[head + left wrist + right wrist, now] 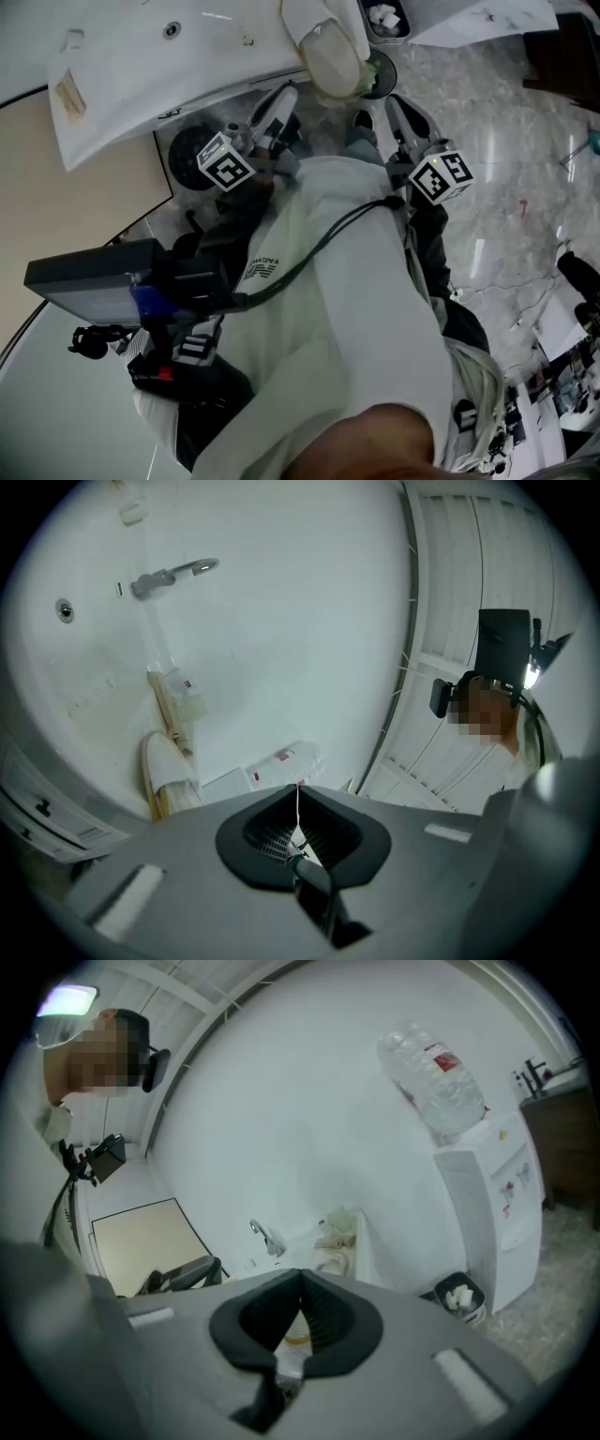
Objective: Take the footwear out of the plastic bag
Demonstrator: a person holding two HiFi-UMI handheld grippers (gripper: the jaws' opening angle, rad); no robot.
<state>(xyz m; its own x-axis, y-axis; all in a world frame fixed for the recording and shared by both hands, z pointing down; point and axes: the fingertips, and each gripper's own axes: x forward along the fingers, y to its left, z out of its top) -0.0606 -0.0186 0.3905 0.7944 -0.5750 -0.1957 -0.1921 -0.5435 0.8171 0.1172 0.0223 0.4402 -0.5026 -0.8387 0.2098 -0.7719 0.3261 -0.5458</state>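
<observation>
Head view is largely filled by the person's white shirt (347,309), against which the left gripper (279,101) and right gripper (405,114) are drawn in close, both aimed at the bathtub (141,66). They are probably held this way as a rest pose before reaching, since nothing is engaged. In each gripper view the jaws are seen brought together at the tips, with nothing clamped between them. The footwear, a white slipper (333,54), is laid on the tub rim just ahead of the grippers. A pale crumpled wrapping, probably the plastic bag (337,1227), is seen around it, though this cannot be confirmed. The task is judged not yet begun.
</observation>
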